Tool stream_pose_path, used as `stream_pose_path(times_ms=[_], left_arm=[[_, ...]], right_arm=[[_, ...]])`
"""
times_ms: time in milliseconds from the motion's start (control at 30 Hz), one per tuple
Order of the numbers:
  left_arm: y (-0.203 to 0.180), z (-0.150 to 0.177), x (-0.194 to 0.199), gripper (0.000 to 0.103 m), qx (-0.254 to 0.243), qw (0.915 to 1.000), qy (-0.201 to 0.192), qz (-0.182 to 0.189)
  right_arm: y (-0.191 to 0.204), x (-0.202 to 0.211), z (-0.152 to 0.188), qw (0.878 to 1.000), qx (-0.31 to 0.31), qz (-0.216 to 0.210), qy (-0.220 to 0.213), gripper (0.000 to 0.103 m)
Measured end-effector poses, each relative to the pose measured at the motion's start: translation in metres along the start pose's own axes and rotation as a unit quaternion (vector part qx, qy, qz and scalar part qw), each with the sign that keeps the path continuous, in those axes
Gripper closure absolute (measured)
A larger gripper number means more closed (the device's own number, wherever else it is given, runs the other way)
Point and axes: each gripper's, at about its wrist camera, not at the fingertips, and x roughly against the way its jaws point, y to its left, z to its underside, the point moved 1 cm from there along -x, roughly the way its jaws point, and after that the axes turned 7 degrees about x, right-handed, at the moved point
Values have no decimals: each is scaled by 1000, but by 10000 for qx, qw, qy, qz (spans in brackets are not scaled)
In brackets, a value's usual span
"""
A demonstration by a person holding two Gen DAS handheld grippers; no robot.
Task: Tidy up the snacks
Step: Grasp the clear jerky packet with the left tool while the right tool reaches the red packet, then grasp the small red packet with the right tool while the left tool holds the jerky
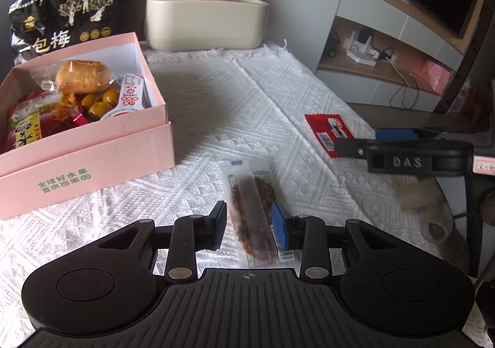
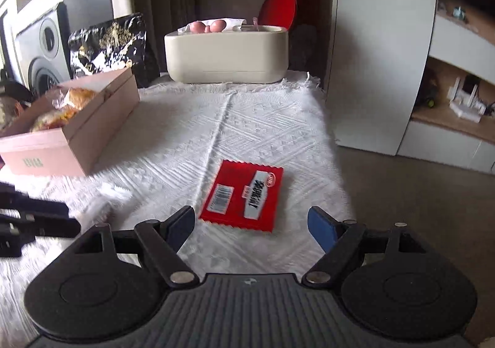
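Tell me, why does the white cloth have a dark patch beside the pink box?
Left wrist view: the pink box shades the white cloth beside it; daylight brightens the rest. Right wrist view: the cloth's near-left corner glares and smears, and the fisheye lens bends the cabinet.

Far left on the tablecloth [image 1: 247, 94]: open snack box [image 1: 92, 143], full of wrapped snacks, with a plum bag [image 1: 62, 10] behind. Far centre: tissue box [image 1: 205, 21]. Near centre: clear snack bar packet [image 1: 250, 193]; right of it, flat sachet [image 2: 244, 196].
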Motion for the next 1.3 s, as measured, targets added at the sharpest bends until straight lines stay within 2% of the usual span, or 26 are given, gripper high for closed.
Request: stream_pose_path(times_ms=[133,167,200,233,333,433,500,633,767,833,1033,1167,1300], left_arm=[[0,1,-1,67,31,10000,45,-8],[-1,1,-1,67,23,10000,50,-8],[-1,1,-1,67,20,10000,50,0],[-1,1,-1,67,22,10000,43,20],[-5,-2,-3,67,15,10000,24,85],[-11,-5,-9,67,-104,9999,22,19],[-17,-6,-15,66,-255,9995,69,-151],[-32,-2,-23,58,-786,9952,20,-584],[-37,2,-26,56,-962,9928,43,-716],[-35,2,-26,56,-933,9931,82,-706],[-25,-3,-26,56,-541,9970,225,-507],[-23,7,-22,56,-712,9968,-26,-368],[-21,8,-20,58,-593,9976,-84,-344]], right_arm=[[9,-35,-12,9986,-128,345,392,22],[11,-40,-12,9983,-120,416,399,21],[12,-39,-12,9983,-114,451,341,25],[12,-37,-12,9986,-125,390,320,38],[12,-20,-7,9997,-79,133,189,49],[15,0,1,9998,33,-130,141,51],[20,9,10,9995,113,-244,147,51],[27,17,26,9994,343,-81,53,44],[24,14,33,9996,266,-50,10,38],[22,14,34,9998,218,-25,-11,32],[20,14,35,9999,150,-53,-25,25],[23,12,35,9997,233,-59,5,21],[23,12,35,9997,250,-78,18,18]])
